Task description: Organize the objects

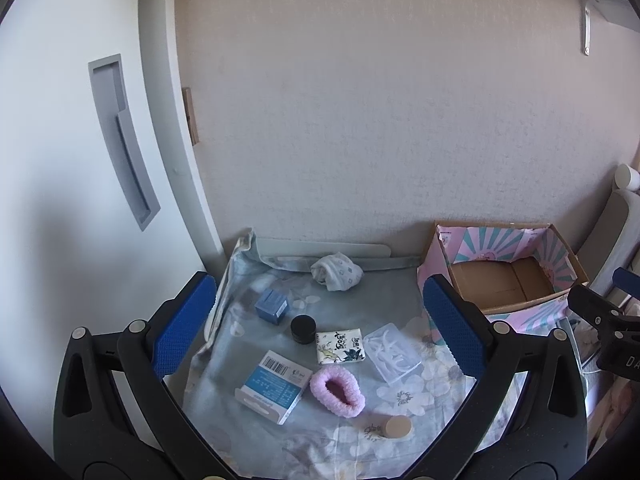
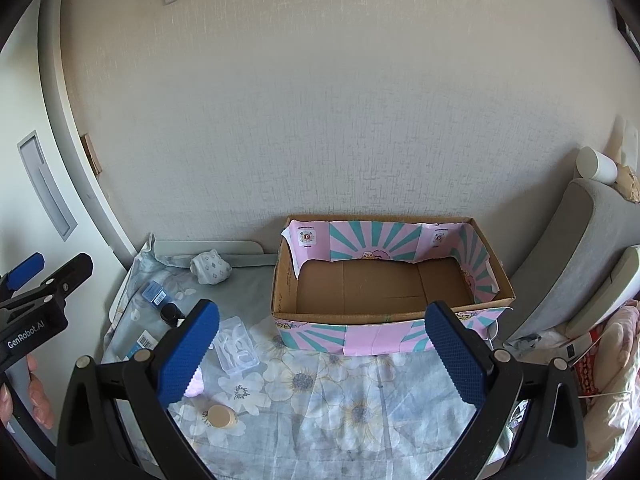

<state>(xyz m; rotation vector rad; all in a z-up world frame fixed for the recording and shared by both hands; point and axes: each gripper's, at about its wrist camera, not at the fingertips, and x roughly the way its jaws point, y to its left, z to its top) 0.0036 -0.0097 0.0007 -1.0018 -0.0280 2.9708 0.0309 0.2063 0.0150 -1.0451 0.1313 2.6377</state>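
Observation:
Small items lie on a floral cloth point(image 1: 404, 396): a rolled white sock point(image 1: 336, 276), a small blue box point(image 1: 272, 306), a black jar point(image 1: 303, 329), a printed tissue pack point(image 1: 340, 346), a clear plastic case point(image 1: 393, 358), a pink scrunchie point(image 1: 338, 394), a blue-and-white carton point(image 1: 274, 386) and a beige-lidded jar point(image 1: 394, 428). My left gripper point(image 1: 320, 326) hangs open above them, holding nothing. An empty cardboard box point(image 2: 392, 316) with pink lining stands at the right. My right gripper point(image 2: 322, 354) is open in front of it, empty.
A wall rises right behind the cloth and the box. A white cabinet door point(image 1: 80, 200) with a recessed handle closes off the left. A grey cushion point(image 2: 568, 260) and a white cup point(image 2: 596, 166) lie right of the box. A hand point(image 2: 38, 396) holds the left gripper.

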